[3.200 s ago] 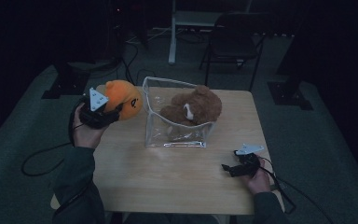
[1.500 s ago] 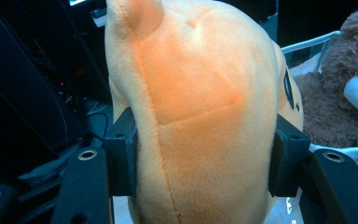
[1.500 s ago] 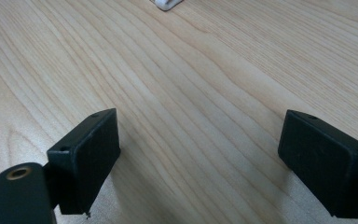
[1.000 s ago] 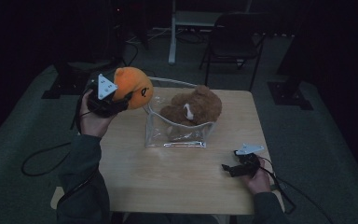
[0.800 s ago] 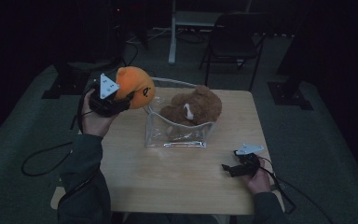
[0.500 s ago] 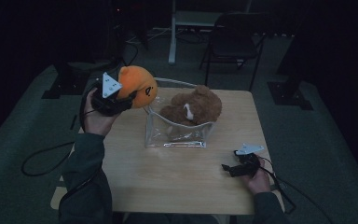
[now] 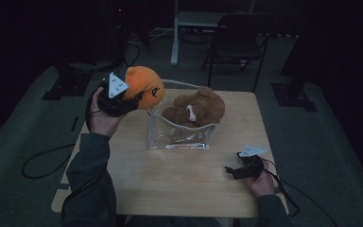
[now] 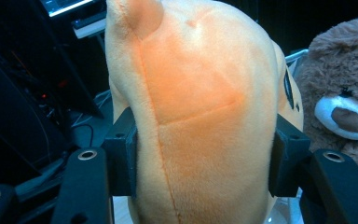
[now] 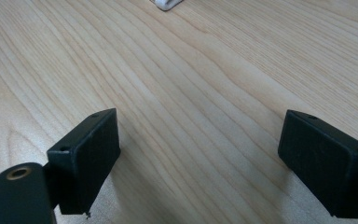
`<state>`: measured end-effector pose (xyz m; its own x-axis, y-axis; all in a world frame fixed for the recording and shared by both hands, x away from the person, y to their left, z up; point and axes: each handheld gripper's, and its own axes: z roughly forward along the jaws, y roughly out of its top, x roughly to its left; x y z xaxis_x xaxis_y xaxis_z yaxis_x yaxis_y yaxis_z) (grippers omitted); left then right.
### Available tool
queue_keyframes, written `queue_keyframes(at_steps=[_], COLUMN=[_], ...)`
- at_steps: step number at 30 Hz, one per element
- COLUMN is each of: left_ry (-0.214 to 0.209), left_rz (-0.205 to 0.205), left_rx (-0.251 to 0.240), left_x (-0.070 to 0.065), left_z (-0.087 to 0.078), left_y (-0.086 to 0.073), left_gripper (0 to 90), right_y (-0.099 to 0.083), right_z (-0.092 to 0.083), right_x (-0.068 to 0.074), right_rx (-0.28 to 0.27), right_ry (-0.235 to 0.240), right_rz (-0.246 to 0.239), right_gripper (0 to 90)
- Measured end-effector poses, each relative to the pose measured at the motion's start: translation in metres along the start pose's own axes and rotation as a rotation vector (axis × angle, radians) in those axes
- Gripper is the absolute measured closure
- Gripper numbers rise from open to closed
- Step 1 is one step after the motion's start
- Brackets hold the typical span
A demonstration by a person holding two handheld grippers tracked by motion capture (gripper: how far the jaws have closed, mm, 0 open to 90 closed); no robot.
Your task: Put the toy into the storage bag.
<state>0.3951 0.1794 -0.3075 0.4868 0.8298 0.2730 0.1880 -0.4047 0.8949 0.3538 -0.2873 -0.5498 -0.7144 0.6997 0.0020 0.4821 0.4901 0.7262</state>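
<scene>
My left gripper (image 7: 134,97) had its jaws pressed into both flanks of the orange plush toy (image 8: 200,112), held up in the air just left of the clear bag (image 7: 182,135) — roughly half open, wedged on the soft body. My right gripper (image 7: 238,170) rested on the table (image 7: 170,184) with its jaws wide apart and nothing between them, well clear of the bag.

The brown teddy bear (image 7: 196,106) already filled much of the bag, so I judged the step was to carry the toy over the near rim and lower it into the gap beside the bear, keeping the squeeze steady so the plush would not slip, and perhaps steadying the bag with my right gripper.

The room was dim; the bag's rim was hard to trace, the toy's lower end was cut off in the left gripper view, and how much room remained inside I could not tell
</scene>
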Motion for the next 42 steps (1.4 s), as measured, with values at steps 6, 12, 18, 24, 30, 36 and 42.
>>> queue_keyframes(at_steps=[6, 12, 18, 24, 30, 36, 42], left_ry=[-0.008, -0.015, -0.026, -0.034, -0.042, -0.048, -0.054], left_rz=[0.005, 0.010, 0.019, 0.025, 0.028, 0.026, 0.029], left_rx=[0.000, -0.008, -0.011, -0.010, -0.015, -0.022, -0.027], left_x=[-0.003, -0.006, -0.009, -0.013, -0.016, -0.018, -0.021], left_z=[0.003, 0.005, 0.008, 0.011, 0.014, 0.015, 0.017], left_y=[0.003, 0.007, 0.010, 0.013, 0.015, 0.018, 0.020], left_gripper=[41.2, 41.2, 41.2, 41.2, 41.2, 41.2, 41.2], right_y=[0.000, 0.000, 0.000, 0.000, 0.000, 0.000, 0.000], right_z=[0.000, 0.000, 0.000, 0.000, 0.000, 0.000, 0.000], right_x=[0.000, 0.000, 0.000, 0.000, 0.000, 0.000, 0.000], right_rx=[0.000, 0.000, 0.001, 0.000, 0.000, 0.000, 0.001], right_ry=[0.000, 0.001, 0.001, 0.000, 0.000, 0.001, 0.000], right_rz=[0.000, 0.000, -0.001, 0.000, 0.000, 0.000, 0.000], right_gripper=[12.0, 12.0, 12.0, 11.9, 12.0, 12.0, 12.0])
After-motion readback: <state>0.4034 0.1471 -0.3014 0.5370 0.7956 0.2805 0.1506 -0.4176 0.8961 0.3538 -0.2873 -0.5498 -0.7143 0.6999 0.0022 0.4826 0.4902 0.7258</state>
